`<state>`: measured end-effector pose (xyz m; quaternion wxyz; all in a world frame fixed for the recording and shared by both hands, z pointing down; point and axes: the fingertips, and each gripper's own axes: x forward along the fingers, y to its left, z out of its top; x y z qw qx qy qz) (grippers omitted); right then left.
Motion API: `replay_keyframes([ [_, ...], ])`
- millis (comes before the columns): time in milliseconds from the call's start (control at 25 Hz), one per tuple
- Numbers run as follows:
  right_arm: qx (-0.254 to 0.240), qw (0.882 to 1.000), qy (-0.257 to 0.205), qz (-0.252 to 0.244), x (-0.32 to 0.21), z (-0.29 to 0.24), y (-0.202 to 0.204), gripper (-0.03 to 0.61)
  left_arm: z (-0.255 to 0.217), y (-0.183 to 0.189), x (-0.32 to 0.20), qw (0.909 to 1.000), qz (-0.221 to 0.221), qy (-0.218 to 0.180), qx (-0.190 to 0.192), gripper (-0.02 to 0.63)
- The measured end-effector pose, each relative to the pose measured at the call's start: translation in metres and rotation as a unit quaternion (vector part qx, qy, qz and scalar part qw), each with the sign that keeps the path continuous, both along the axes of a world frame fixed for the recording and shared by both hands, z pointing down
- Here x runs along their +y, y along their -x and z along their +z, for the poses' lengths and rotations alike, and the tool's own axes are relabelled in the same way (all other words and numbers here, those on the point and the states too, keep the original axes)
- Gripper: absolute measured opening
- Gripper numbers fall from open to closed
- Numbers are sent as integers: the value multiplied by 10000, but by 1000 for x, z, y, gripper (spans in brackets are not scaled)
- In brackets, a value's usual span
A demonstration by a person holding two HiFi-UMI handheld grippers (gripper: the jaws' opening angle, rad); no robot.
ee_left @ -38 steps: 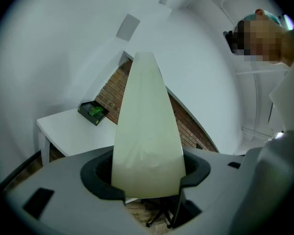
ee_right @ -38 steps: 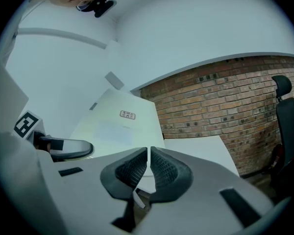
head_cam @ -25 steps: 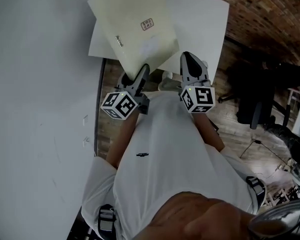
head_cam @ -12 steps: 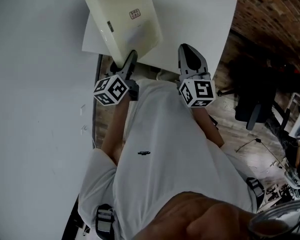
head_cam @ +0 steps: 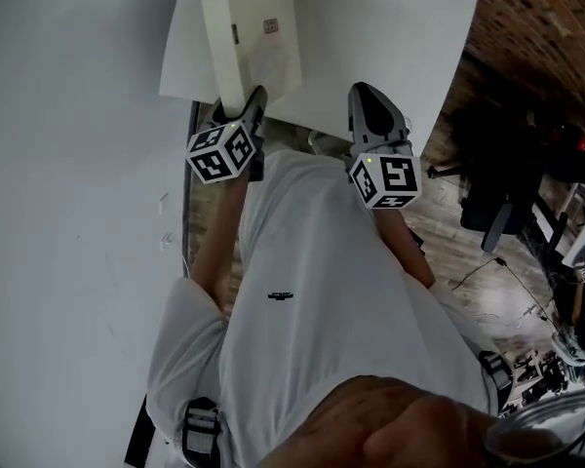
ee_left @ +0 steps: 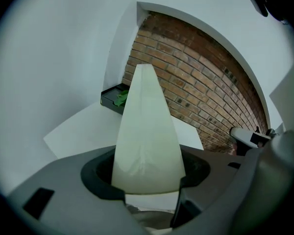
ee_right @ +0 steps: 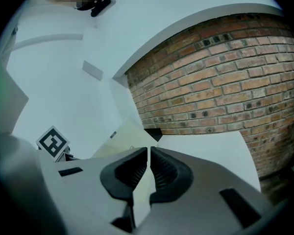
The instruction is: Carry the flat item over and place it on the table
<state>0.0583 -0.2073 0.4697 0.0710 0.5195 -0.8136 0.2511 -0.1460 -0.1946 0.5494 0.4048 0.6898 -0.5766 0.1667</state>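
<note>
The flat item (head_cam: 256,29) is a cream-coloured slab with a small label. It hangs tilted over the near left corner of the white table (head_cam: 390,37). My left gripper (head_cam: 252,105) is shut on its near edge. In the left gripper view the flat item (ee_left: 147,126) rises edge-on from between the jaws of my left gripper (ee_left: 147,175). To the right, my right gripper (head_cam: 368,100) hovers at the table's near edge, apart from the item. In the right gripper view my right gripper (ee_right: 148,168) shows its pads together with nothing gripped, and the flat item (ee_right: 127,136) lies beyond them to the left.
A white wall (head_cam: 68,164) runs along the left and a brick wall (ee_left: 206,97) stands behind the table. A black tray (ee_left: 115,97) with something green sits at the table's far corner. A black office chair (head_cam: 497,193) stands on the wooden floor to the right.
The left gripper has rolled and moved slightly left, so the flat item has turned from broad-face-up to nearly edge-on and shifted farther over the table. The right gripper has barely moved.
</note>
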Motion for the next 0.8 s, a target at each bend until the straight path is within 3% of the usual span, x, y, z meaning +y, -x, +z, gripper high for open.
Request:
replay_keyframes([
  [440,-103,9999,85,42,-7,-1,18,44,-10,14,-15,9889,566,211,-1355,284],
  [800,-172,9998,70,91,-13,-5,20,44,-11,5,-50,9842,580,-53,-1670,284],
])
